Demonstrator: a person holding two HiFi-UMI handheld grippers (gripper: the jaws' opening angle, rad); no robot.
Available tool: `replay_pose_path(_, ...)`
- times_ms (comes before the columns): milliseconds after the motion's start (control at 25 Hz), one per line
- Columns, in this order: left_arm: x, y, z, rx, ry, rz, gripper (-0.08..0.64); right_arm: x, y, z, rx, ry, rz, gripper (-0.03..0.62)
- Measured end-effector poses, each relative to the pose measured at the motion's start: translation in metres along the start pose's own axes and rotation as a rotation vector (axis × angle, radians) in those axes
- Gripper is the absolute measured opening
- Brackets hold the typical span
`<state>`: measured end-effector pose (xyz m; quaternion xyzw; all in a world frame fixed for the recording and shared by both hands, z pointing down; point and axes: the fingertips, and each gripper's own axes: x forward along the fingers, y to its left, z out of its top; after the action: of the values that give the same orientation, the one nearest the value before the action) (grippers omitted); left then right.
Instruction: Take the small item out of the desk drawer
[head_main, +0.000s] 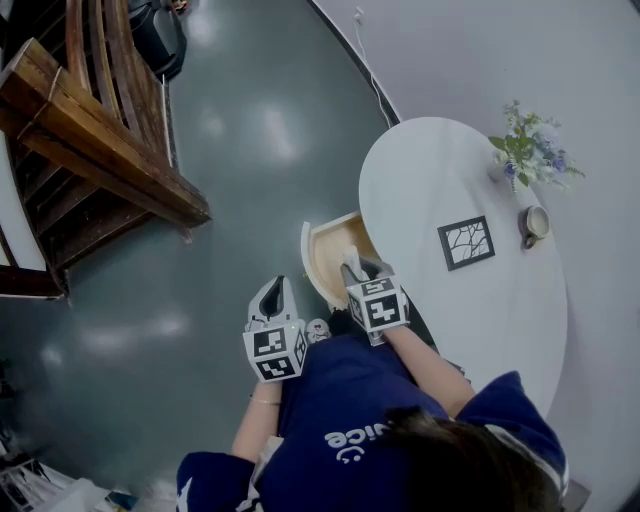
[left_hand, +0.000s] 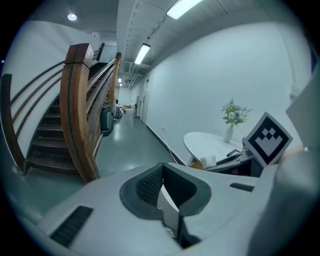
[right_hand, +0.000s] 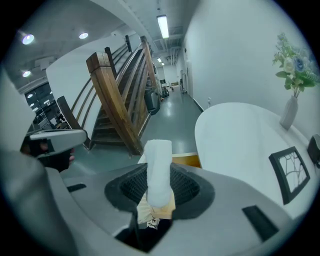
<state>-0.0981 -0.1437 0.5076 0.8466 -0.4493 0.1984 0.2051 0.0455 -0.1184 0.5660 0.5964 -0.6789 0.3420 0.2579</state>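
1. As a person in a blue top stands over the open desk drawer (head_main: 308, 255), the right gripper (head_main: 362, 268) has its jaws pinching the small item (right_hand: 158, 170), a pale wrapped packet that sticks up between the pads.
2. The grasp looks made. The packet hangs above the drawer's wooden inside and appears lifted clear, though from overhead it is hard to be sure that it has cleared the rim.
3. By the look of it, what remains is to bring the packet away from the drawer and set it somewhere; the drawer itself stands pulled out from under the tabletop.
4. The left gripper (head_main: 273, 292) hangs to the side, near the drawer but apart from it, with jaws pressed together on nothing.
5. The white oval table (head_main: 430, 190) carries a small framed picture (head_main: 466, 242), a vase of flowers (head_main: 527, 155) and a round cup-like object (head_main: 535, 224), all well apart from the drawer.
6. The room is a bright hallway with a glossy grey-green floor (head_main: 250, 130), pale walls and a curved wooden staircase (head_main: 95, 130) rising opposite the table.
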Motion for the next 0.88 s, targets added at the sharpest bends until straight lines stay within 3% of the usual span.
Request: replay_pose_path(880,-0.016,-0.043,0.050,0.101,-0.128,-0.120,0.005,-0.091,-0.020,0.043,-0.015,-0.289,-0.129,0.137)
